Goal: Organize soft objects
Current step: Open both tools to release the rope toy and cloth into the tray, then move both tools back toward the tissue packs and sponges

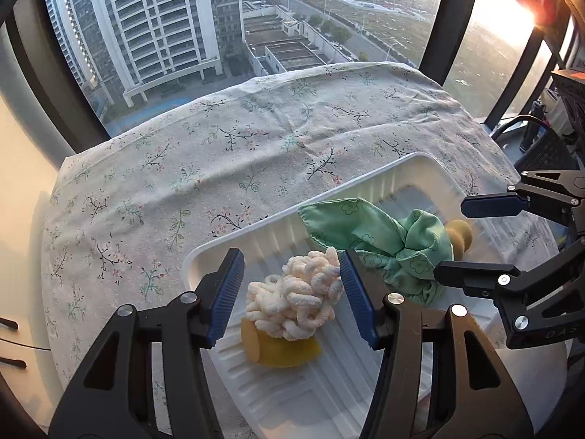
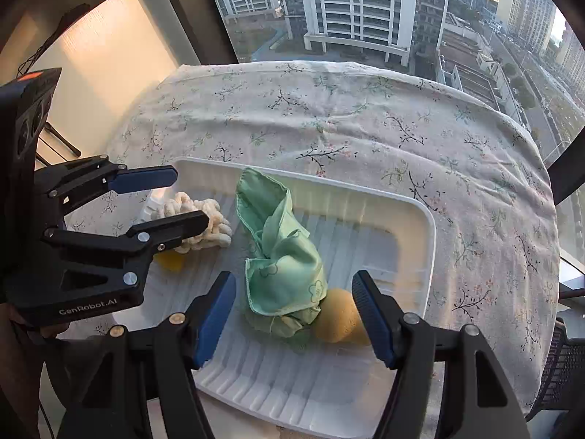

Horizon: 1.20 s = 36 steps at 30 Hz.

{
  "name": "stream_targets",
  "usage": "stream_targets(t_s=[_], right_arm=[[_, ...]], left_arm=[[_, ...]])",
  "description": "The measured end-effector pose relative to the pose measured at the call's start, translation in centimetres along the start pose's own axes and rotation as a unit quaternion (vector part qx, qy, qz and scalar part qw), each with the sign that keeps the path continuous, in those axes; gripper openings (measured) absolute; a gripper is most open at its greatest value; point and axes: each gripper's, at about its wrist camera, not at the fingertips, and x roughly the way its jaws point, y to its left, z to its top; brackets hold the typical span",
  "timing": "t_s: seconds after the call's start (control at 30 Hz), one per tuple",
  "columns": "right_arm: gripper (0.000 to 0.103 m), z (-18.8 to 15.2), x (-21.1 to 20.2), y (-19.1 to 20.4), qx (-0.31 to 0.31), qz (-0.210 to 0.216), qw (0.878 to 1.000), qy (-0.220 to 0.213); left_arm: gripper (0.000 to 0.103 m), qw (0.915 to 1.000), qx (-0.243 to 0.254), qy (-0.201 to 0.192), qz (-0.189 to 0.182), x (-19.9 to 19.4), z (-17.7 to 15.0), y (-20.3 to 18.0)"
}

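Both grippers released, jaws apart and gripping nothing: left gripper (image 1: 290, 292) straddling the cream looped cloth (image 1: 296, 292), right gripper (image 2: 294, 311) straddling the green cloth (image 2: 283, 256), both lying in the white tray (image 2: 429, 241) on the tabletop. Probably best lifted straight up, clear of snagging loops or folds.

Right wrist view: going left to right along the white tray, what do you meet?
Left tongs → cream looped bundle → green cloth → yellow sponge → tray's bare right rim
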Motion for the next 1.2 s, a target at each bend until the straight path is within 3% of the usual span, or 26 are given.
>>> stream_targets(t_s=[0.23, 0.43, 0.77, 1.2], right_arm=[[0.069, -1.5, -1.7, -2.0, 0.029, -0.025, 0.999, -0.009], [0.069, -3.6, -2.9, -4.9, 0.077, -0.028, 0.997, -0.010], [0.069, -8.7, -4.0, -9.2, 0.145, -0.068, 0.987, 0.009], [0.069, -17.1, -6.3, -8.4, 0.150, -0.080, 0.985, 0.031]], left_arm=[[0.053, 0.9964, -0.055, -0.021, 0.062, -2.3, -1.5, 3.8], [0.053, 0.9921, -0.105, -0.015, 0.067, -3.8, -4.7, 7.3], [0.053, 0.9887, -0.122, -0.003, 0.087, -5.8, -11.2, 9.8], [0.053, 0.9892, -0.122, 0.018, 0.080, -7.9, -20.6, 8.8]])
